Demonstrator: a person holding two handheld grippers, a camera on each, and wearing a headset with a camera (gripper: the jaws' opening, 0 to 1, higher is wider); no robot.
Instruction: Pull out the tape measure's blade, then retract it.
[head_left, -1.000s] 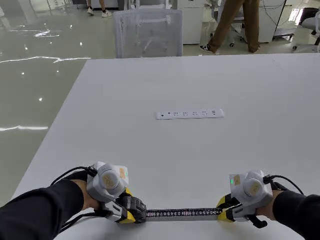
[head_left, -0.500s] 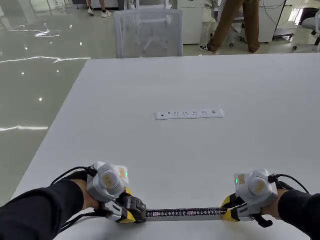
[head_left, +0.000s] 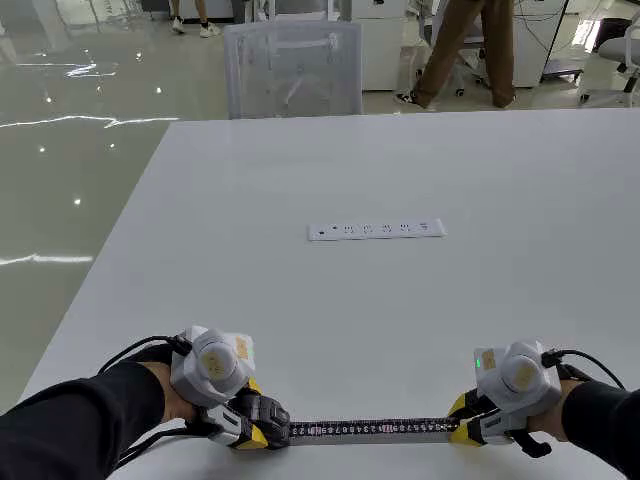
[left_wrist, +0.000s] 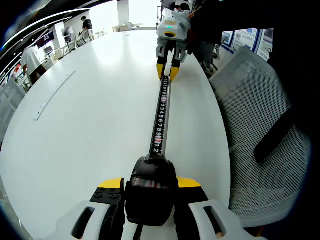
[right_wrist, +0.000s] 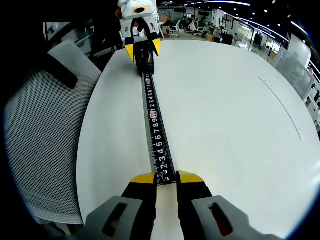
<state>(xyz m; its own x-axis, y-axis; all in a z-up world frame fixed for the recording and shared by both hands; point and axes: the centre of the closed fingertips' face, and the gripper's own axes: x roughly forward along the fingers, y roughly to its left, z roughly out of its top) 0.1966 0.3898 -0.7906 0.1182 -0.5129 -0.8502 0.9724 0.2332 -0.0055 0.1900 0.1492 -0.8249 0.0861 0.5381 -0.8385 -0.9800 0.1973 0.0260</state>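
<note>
Broad white table (head_left: 400, 300). At near edge, left gripper (left_wrist: 150, 184) clamps tape measure case (left_wrist: 150, 200) between fingers. Opposite, right gripper (right_wrist: 165, 178) pinches blade (right_wrist: 153, 120) tip narrowly, seemingly at hook. Risk: tip slips from pinch, blade whips back into case.

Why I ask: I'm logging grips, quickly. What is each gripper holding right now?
Left gripper: closed on the tape measure case.
Right gripper: closed on the end of the blade.
</note>
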